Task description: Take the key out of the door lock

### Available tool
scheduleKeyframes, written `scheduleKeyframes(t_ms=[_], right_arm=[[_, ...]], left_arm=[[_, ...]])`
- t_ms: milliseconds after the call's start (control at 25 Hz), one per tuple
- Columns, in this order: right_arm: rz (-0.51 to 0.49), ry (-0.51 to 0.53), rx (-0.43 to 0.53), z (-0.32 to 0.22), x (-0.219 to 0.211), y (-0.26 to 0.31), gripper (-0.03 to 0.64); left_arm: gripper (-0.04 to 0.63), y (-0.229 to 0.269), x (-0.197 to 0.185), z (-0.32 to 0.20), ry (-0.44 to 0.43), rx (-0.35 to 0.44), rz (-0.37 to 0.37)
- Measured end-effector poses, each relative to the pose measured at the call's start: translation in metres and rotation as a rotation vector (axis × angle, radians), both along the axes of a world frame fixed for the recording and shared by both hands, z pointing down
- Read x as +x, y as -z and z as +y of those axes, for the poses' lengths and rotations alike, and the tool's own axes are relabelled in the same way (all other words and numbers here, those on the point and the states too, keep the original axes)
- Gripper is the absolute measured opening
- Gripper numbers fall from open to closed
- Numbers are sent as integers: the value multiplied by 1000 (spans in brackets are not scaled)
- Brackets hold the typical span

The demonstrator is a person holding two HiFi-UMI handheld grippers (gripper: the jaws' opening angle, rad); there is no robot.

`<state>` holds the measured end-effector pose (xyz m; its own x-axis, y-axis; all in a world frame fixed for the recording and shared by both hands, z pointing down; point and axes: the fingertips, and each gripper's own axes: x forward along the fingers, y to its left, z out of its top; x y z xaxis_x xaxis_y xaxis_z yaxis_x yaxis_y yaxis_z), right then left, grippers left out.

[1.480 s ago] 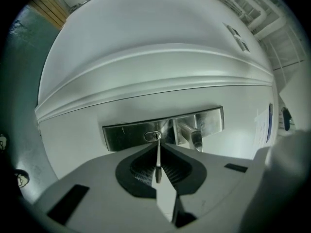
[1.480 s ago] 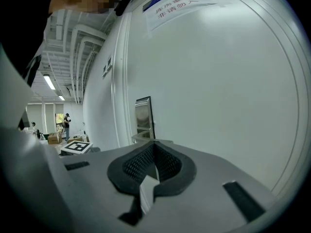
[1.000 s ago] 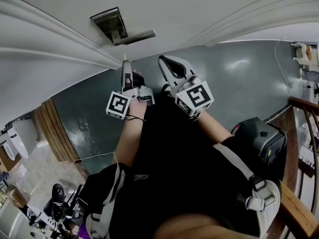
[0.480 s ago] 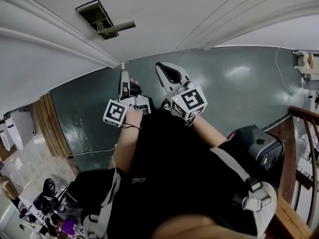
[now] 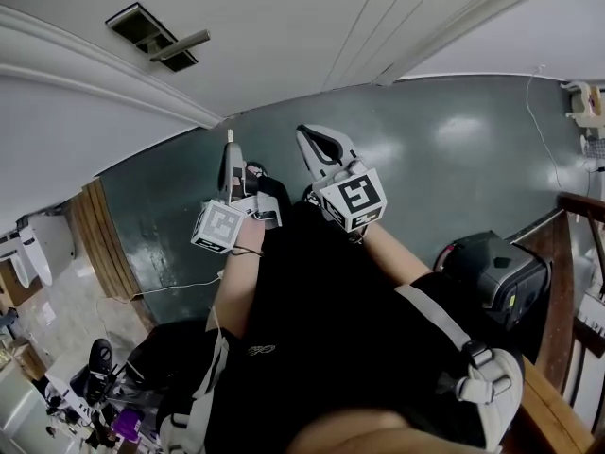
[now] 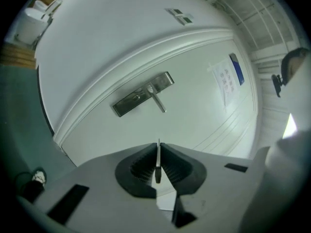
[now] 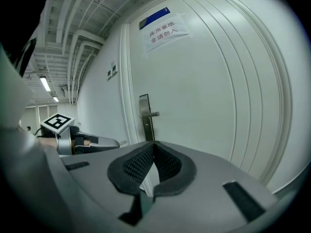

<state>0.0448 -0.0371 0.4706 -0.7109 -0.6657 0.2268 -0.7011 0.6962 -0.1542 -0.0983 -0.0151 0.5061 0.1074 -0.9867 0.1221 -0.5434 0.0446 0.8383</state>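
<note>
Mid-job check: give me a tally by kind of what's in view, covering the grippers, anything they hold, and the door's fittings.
grippers: 2, the left gripper and the right gripper
key: 1, clamped in the left gripper
door handle: 1
lock plate: 1
paper notice: 1
total: 6

The left tool (image 6: 158, 144) has its jaws pressed together on the key (image 6: 157, 160). The key shows edge-on as a thin metal strip, its tip poking out toward 12 o'clock past the ribbed dark pads (image 6: 143, 166). Well apart from it, toward 12 o'clock, the white door (image 6: 194, 115) carries a tilted lock plate (image 6: 141, 95) with a lever handle (image 6: 158, 102). A paper notice (image 6: 224, 76) with a blue strip hangs at 2 o'clock. Dark green floor (image 6: 19, 130) fills 9 o'clock.
</note>
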Motion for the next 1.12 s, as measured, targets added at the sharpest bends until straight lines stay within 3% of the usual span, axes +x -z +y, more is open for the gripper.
scheduleKeyframes(t_ms=[320, 560, 840, 1000, 1120], right_arm=[[33, -87, 74, 3, 55, 12, 8], [62, -131, 175, -4, 73, 47, 8], [5, -123, 249, -14, 54, 93, 8], [-30, -109, 317, -16, 43, 115, 8], [-32, -105, 341, -17, 39, 124, 8]], left_arm=[[34, 22, 58, 9, -177, 18, -428], [34, 69, 77, 8, -250, 123, -704], [35, 123, 71, -7, -205, 177, -747], [35, 146, 67, -8, -174, 216, -846], [35, 151, 63, -8, -169, 209, -871]])
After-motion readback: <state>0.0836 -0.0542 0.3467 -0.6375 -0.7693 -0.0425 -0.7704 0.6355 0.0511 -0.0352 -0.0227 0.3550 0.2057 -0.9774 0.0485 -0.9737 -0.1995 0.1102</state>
